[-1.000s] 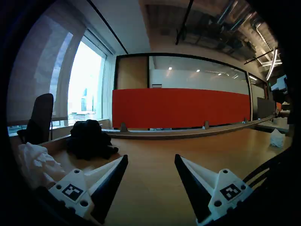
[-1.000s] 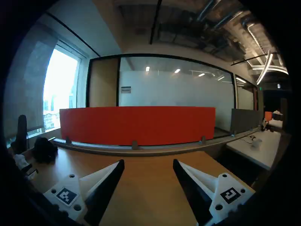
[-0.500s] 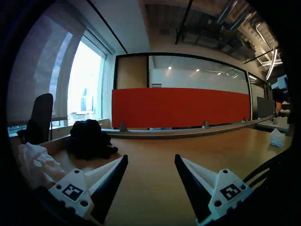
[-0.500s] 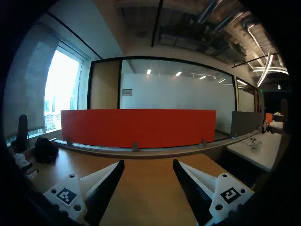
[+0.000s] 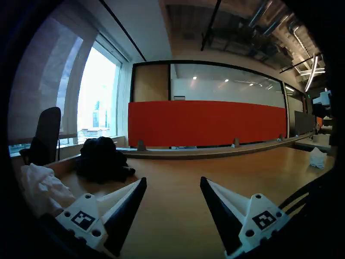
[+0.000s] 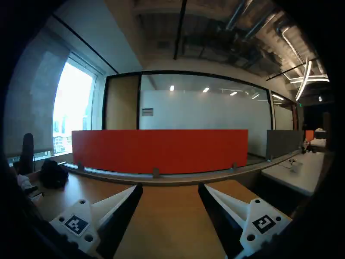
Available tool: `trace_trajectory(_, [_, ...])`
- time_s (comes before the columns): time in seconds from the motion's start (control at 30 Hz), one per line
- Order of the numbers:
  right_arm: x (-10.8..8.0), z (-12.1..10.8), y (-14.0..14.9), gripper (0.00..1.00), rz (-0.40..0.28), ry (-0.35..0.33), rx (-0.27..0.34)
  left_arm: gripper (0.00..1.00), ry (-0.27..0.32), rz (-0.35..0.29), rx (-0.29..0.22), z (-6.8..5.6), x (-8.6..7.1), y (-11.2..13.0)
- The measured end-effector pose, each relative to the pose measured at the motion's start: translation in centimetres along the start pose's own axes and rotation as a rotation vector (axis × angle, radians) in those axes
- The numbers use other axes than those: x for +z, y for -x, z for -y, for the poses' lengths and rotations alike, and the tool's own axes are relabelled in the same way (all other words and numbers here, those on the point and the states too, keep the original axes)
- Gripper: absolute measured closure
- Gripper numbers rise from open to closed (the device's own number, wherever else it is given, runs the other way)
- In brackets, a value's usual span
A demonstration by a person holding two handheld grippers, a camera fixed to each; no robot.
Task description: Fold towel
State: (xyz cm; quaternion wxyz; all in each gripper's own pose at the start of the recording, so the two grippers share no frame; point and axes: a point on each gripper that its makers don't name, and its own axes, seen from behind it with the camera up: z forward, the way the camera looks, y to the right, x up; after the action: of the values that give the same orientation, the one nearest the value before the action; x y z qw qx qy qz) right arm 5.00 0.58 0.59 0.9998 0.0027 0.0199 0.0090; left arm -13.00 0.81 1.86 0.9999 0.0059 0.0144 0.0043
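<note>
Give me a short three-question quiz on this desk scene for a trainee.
1. True or false: the left gripper is shut on the white cloth.
2. Multiple choice: what stands along the far edge of the desk? A. a red divider; B. a green curtain; C. a bookshelf.
3. Fill in the blank: the right gripper has its jaws ___ above bare wood.

Key: 1. False: its jaws are open and hold nothing; the cloth lies off to the side. 2. A. 3. open.
</note>
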Motion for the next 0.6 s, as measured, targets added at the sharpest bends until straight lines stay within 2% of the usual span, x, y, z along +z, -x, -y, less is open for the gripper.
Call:
trace_trajectory(0.2, [0.3,-0.1,1.2,0.00,-0.024,-0.027,-0.003,0.08,0.000,0.000,0.000,0.0,0.0,0.1])
trace_trajectory(0.4, [0.9,-0.5,3.4,0.00,-0.023,-0.038,0.044,0.08,0.000,-0.001,-0.001,-0.1,0.0,0.2])
trace_trajectory(0.6, [1.1,-1.0,6.3,0.00,-0.013,-0.033,0.064,0.08,0.000,-0.001,-0.001,-0.2,0.0,0.3])
